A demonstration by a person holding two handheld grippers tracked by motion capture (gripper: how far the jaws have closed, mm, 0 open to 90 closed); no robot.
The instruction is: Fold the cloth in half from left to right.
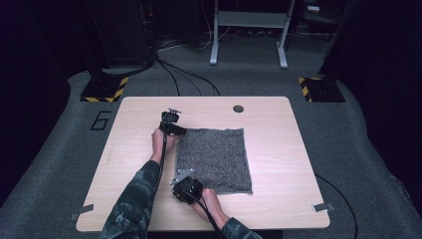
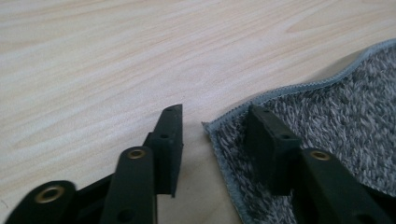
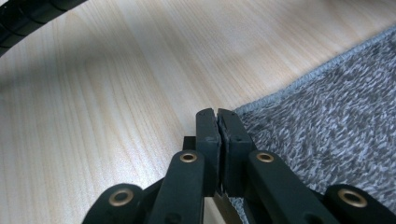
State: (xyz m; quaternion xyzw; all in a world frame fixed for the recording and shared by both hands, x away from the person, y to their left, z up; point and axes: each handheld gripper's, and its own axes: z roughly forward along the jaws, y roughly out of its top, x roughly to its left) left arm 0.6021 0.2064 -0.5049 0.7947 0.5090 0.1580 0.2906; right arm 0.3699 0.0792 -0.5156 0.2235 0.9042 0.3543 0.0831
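A person seated at a light wooden table (image 1: 268,119) works a grey speckled mat (image 1: 214,159) with a pair of hand-held tongs. At left in the high view, the left gripper (image 1: 175,130) sits at the mat's far left corner. Its own view shows the jaws spread, one over bare wood and the other over the pile, with the stitched corner of the mat (image 2: 327,116) lying between them, touched by neither pad; the mat's edge beyond that corner ripples slightly off the tabletop. Nearer the person, the right gripper (image 1: 185,193) rests at the mat's near left corner, a grey three-cornered plate on top. In its own view, the right gripper (image 3: 217,122) has its jaws pressed together on that corner of the mat (image 3: 336,121), a sliver of the hem caught between the pads. The mat lies flat in the table's middle, stretching rightward from both tools.
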